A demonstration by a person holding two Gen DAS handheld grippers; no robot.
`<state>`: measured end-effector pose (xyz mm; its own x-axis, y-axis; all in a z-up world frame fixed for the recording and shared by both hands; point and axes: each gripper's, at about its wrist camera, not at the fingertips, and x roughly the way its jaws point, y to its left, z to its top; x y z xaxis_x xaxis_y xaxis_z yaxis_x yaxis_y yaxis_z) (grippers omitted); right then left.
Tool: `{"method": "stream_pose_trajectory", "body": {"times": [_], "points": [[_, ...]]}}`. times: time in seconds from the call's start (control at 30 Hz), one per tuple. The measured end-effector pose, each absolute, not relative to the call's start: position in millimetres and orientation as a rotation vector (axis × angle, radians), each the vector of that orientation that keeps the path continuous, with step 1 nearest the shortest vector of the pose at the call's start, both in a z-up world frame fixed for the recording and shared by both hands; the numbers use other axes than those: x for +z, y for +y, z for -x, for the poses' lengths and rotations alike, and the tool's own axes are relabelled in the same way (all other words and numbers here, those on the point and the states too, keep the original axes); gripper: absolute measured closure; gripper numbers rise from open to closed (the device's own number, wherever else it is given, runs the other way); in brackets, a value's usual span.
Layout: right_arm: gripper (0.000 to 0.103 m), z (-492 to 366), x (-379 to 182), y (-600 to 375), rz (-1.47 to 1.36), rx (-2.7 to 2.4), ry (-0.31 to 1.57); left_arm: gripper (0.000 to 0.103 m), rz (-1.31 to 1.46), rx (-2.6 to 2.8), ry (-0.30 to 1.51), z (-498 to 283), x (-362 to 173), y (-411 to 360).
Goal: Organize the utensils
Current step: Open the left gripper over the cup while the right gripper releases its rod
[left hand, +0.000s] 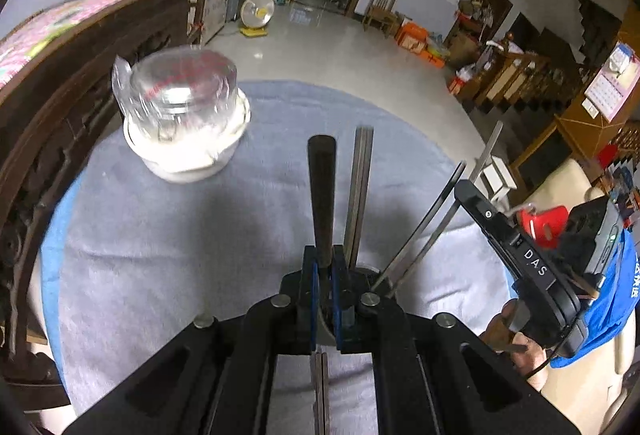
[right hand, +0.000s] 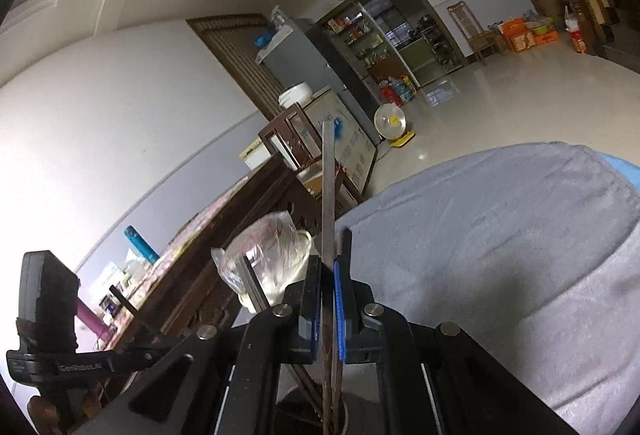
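My left gripper (left hand: 325,267) is shut on a dark-handled utensil (left hand: 321,191) that stands upright out of a holder cup (left hand: 362,273) below the fingers. A pair of metal chopsticks (left hand: 360,191) and two thin metal utensils (left hand: 432,223) lean in the same cup. My right gripper (right hand: 328,287) is shut on a flat metal utensil (right hand: 328,187) that points up, with the holder cup (right hand: 312,411) under it. The right gripper's body (left hand: 528,259) shows at the right of the left wrist view.
A white bowl with a plastic-wrapped glass jar (left hand: 186,107) sits at the far left of the grey cloth-covered table (left hand: 168,243). A dark carved wooden bench (left hand: 60,115) runs along the left. The table edge drops to a tiled floor (left hand: 328,47) beyond.
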<state>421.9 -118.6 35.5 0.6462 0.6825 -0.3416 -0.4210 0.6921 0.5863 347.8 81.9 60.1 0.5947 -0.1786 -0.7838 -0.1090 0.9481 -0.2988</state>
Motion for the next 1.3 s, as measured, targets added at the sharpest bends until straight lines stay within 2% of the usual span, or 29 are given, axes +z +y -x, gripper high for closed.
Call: {"method": "stream_pose_trajectory", "body": {"times": [0.3,0.33,0.73,0.8,0.83,0.87,0.9,0.93,1.0,1.23,1.3], "points": [[0.096,-413.7,17.9,-120.3,-0.477,0.697,0.615,0.096,0.313,-0.052,0.989,-346.0,40.9,73.5],[0.093,-411.9,17.5,-121.5,-0.478,0.699,0.614,0.096,0.31,-0.054,0.995,-345.7,39.8,72.5],[0.093,-398.3,17.4,-146.7,-0.566,0.669,0.623,0.095,0.279,-0.048,1.006,-336.1,45.6,68.1],[0.087,-395.4,21.1,-150.7,-0.567,0.654,0.627,0.095,0.285,-0.044,1.016,-334.7,46.3,70.4],[0.076,-393.0,22.0,-153.8,-0.569,0.648,0.624,0.095,0.286,-0.041,1.016,-332.9,47.5,71.7],[0.052,-390.7,22.9,-157.8,-0.581,0.637,0.622,0.094,0.285,-0.041,1.014,-331.7,48.4,73.0],[0.035,-388.3,23.5,-162.5,-0.6,0.624,0.617,0.088,0.288,-0.04,1.01,-329.6,50.2,74.6],[0.022,-385.0,24.1,-166.9,-0.616,0.612,0.603,0.071,0.292,-0.041,1.005,-327.5,52.1,76.5],[0.022,-379.7,27.0,-177.3,-0.646,0.588,0.582,0.048,0.3,-0.04,0.979,-321.0,59.0,80.8],[0.022,-356.3,34.3,-215.2,-0.711,0.509,0.56,0.047,0.332,0.01,0.864,-285.9,88.8,109.0],[0.022,-343.6,35.7,-226.8,-0.724,0.478,0.56,0.041,0.347,0.044,0.825,-269.6,94.0,121.2]]}}
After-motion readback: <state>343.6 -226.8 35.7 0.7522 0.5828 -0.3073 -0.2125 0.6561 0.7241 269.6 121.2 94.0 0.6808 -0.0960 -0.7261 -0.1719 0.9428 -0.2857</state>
